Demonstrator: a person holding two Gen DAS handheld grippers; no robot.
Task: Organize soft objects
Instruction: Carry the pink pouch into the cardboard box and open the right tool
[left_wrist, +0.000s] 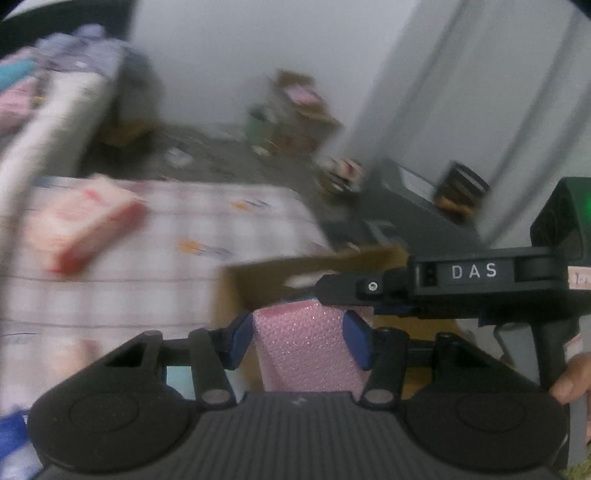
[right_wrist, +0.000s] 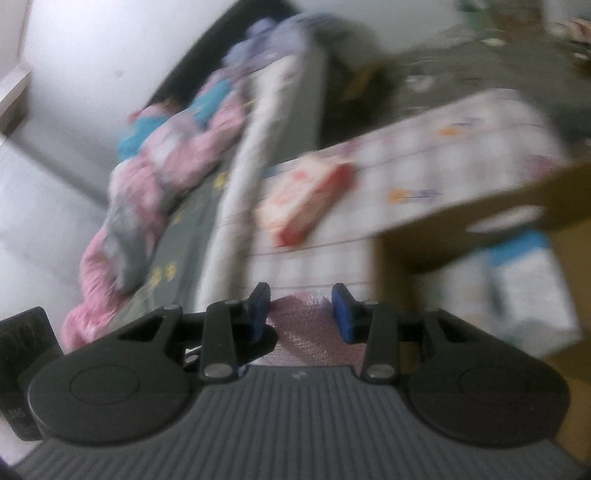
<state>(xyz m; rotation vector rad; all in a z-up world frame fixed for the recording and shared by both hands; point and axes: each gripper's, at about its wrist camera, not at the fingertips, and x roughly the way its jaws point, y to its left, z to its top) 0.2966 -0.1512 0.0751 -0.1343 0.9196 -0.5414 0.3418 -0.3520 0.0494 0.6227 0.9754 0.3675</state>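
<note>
Black ribbed gripper body (left_wrist: 295, 435), blue-padded fingers (left_wrist: 242, 341), silver pivot screws — white "DAS" lettering (left_wrist: 474, 271), green light (left_wrist: 587, 208)

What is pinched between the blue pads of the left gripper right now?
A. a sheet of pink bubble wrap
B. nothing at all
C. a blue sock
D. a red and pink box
A: in the left wrist view the left gripper has its blue pads pressed against both sides of the pink bubble wrap.

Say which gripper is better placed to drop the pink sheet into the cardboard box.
Right, probably. The left gripper and right gripper both clamp the pink sheet, but the cardboard box opens just beside the right one.
</note>
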